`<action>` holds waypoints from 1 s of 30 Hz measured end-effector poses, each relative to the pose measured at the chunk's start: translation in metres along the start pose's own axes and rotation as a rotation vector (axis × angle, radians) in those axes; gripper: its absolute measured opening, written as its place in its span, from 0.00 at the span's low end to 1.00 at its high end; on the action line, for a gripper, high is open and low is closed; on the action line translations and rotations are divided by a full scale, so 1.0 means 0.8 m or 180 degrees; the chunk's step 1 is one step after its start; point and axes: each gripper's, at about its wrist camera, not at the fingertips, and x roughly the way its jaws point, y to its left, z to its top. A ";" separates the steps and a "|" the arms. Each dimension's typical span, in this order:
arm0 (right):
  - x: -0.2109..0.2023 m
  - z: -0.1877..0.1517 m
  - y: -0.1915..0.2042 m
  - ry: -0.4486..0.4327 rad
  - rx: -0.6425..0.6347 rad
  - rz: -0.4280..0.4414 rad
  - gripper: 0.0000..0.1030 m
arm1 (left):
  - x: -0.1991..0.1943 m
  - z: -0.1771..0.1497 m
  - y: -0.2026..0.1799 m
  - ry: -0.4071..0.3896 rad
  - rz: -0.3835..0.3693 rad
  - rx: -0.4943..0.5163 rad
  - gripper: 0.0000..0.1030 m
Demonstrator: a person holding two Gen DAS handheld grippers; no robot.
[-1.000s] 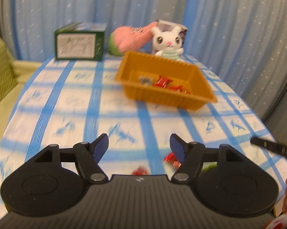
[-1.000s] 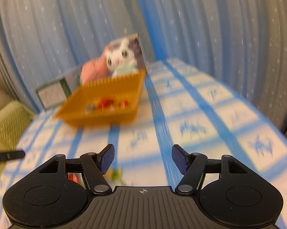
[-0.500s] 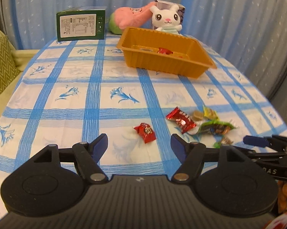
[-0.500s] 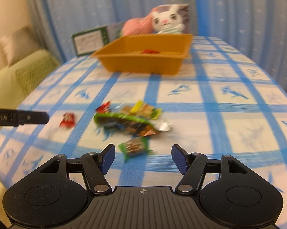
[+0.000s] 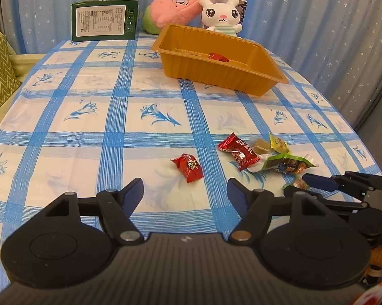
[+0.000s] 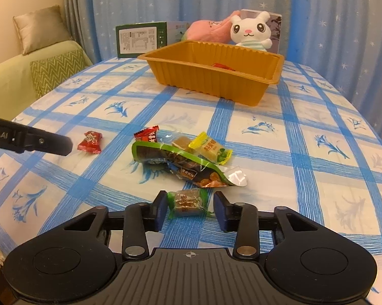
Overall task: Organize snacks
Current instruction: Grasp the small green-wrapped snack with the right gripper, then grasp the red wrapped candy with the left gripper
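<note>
An orange tray [image 5: 262, 72] [image 6: 191, 81] stands at the far side of the table with a red candy inside. Loose snacks lie near the front: a small red candy [image 5: 188, 166] [image 6: 90, 141], a longer red candy [image 5: 238, 151], a yellow candy [image 6: 208, 148], a green packet [image 6: 180, 162]. My left gripper [image 5: 185, 195] is open, just short of the small red candy. My right gripper [image 6: 188, 212] is open with its fingers either side of a green-wrapped brown candy [image 6: 187, 202], partly closed in but apart from it.
A green box [image 5: 104, 23], a pink plush [image 5: 173, 12] and a white rabbit toy [image 5: 221, 16] stand behind the tray. A sofa with a zigzag cushion [image 6: 56, 72] is to the left. Blue curtains hang behind. The table edge curves off at the right.
Both grippers have dropped and come forward toward the loose snacks. The right gripper's fingers have narrowed around the green-wrapped candy. The left gripper has stayed open.
</note>
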 end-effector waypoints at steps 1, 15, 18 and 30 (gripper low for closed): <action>-0.001 0.000 0.002 0.0006 -0.0009 0.0002 0.33 | 0.000 0.000 -0.001 0.0000 -0.0004 0.0005 0.67; -0.017 0.006 0.010 -0.0110 0.0105 0.0035 0.25 | 0.014 0.004 -0.005 -0.0047 0.0004 -0.0060 0.63; -0.021 0.010 0.007 -0.0173 0.0182 0.0005 0.25 | 0.024 0.008 -0.005 -0.0055 0.0001 -0.0109 0.54; -0.021 0.013 -0.002 -0.0195 0.0313 -0.0038 0.25 | 0.053 0.014 -0.006 -0.0030 0.0059 -0.0222 0.29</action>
